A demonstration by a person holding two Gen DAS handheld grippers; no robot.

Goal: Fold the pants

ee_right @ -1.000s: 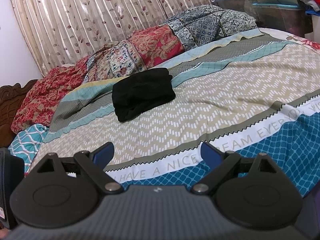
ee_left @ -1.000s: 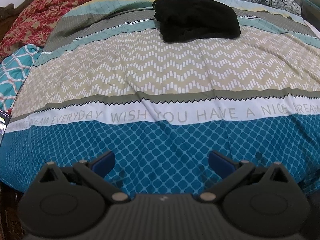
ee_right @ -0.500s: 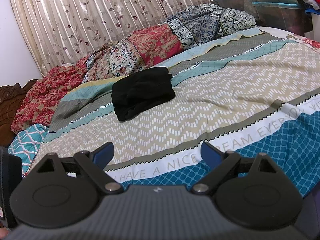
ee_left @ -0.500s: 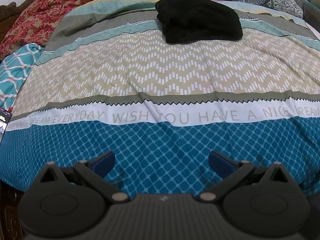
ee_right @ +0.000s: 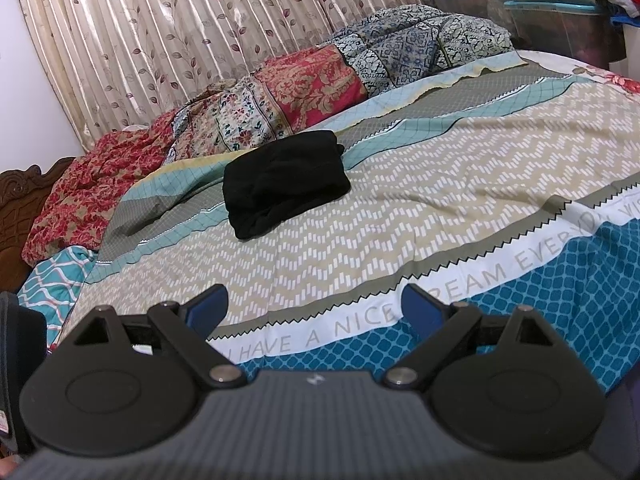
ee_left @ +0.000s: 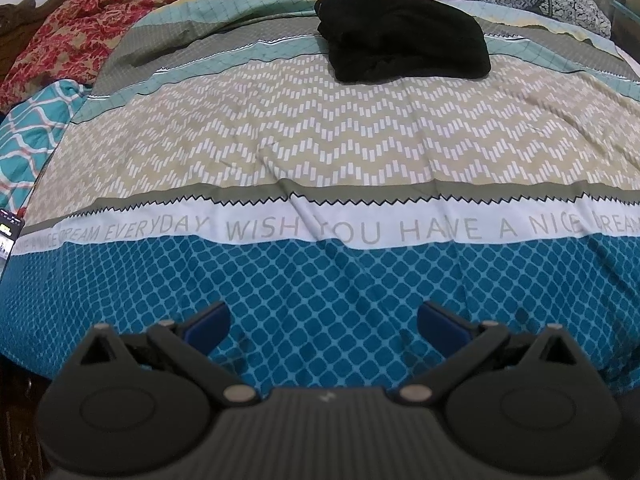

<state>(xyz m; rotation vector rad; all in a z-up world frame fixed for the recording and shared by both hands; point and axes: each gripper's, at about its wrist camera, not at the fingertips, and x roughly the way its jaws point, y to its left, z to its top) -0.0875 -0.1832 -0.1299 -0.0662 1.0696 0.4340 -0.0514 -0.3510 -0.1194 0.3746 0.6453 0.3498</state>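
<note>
patterned bedspread (ee_left: 320, 152), folded black pants (ee_left: 404, 40) far side, curtain (ee_right: 160, 40) behind

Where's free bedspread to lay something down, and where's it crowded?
Free: the beige zigzag band between the black folded pants and the white lettered strip, and the blue lattice band ahead of the open left gripper. Crowded: the far edge behind the pants, lined with patterned quilts.
</note>
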